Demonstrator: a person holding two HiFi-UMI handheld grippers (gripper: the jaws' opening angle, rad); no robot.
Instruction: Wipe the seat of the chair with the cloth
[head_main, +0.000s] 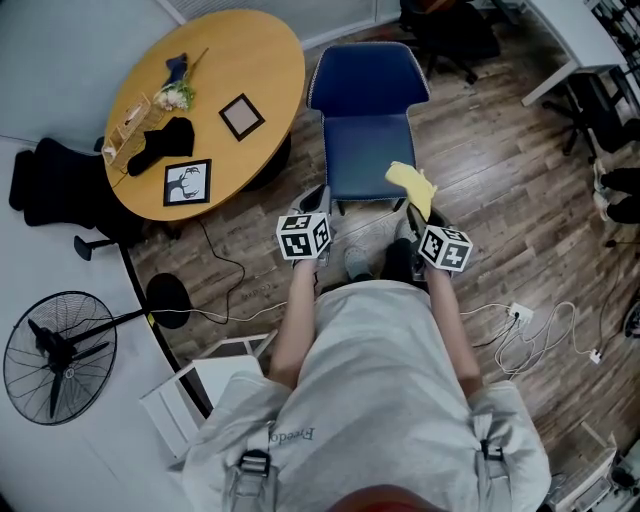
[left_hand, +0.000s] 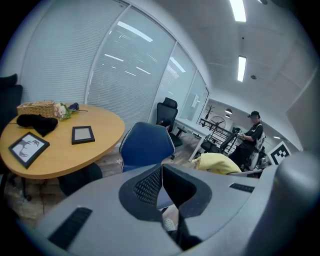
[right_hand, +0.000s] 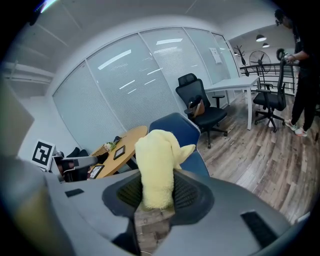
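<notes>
Wide plank floor (head_main: 500, 200) underfoot, and the big round wooden table (head_main: 262, 62) sits at the upper left of the head view. Just right of it, close to its edge, stands the blue chair (head_main: 366, 150), back towards the far side, seat facing the person. A black floor fan (head_main: 58, 356) stands well off to the lower left.

Both grippers are held low in front of the chair's front edge, one at each front corner. The left gripper (left_hand: 162, 168) has its jaws pressed together, tips meeting with nothing between them, the blue chair back straight ahead of it. The right gripper (right_hand: 158, 196) pinches the yellow cloth (right_hand: 156, 167), which stands up from between the pads in a soft fold. From above, the cloth lies over the seat's front right corner; whether it actually touches the seat is hard to tell from this angle.

On the table: a dark bundle (head_main: 165, 140) beside a small wicker basket (head_main: 125, 128), a framed drawing (head_main: 187, 182) at the near edge, and a smaller frame (head_main: 241, 116) towards the chair.
</notes>
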